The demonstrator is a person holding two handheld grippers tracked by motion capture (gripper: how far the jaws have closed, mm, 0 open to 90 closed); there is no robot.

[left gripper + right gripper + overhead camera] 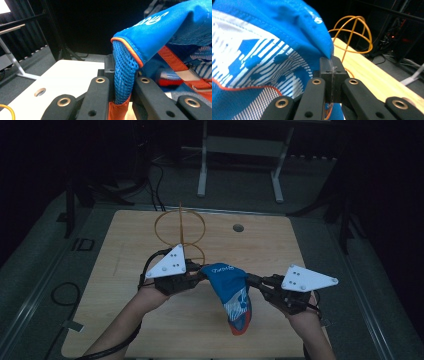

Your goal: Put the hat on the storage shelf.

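A blue cap (231, 287) with white stripes, mesh panels and orange trim hangs in the air over the wooden table (150, 320), held between both grippers. My left gripper (201, 275) is shut on its left edge; in the left gripper view the blue mesh and orange-piped rim (123, 75) are pinched between the jaws. My right gripper (251, 280) is shut on the cap's right edge, where a fold of blue fabric (323, 47) runs down into the closed jaws. The cap's lower part droops toward the table front.
A yellow wire frame of crossed hoops (180, 232) stands on the table behind the left gripper and also appears as the wire frame (352, 32) in the right gripper view. A round hole (238, 227) is in the tabletop at the back. A white desk frame (240, 165) stands beyond.
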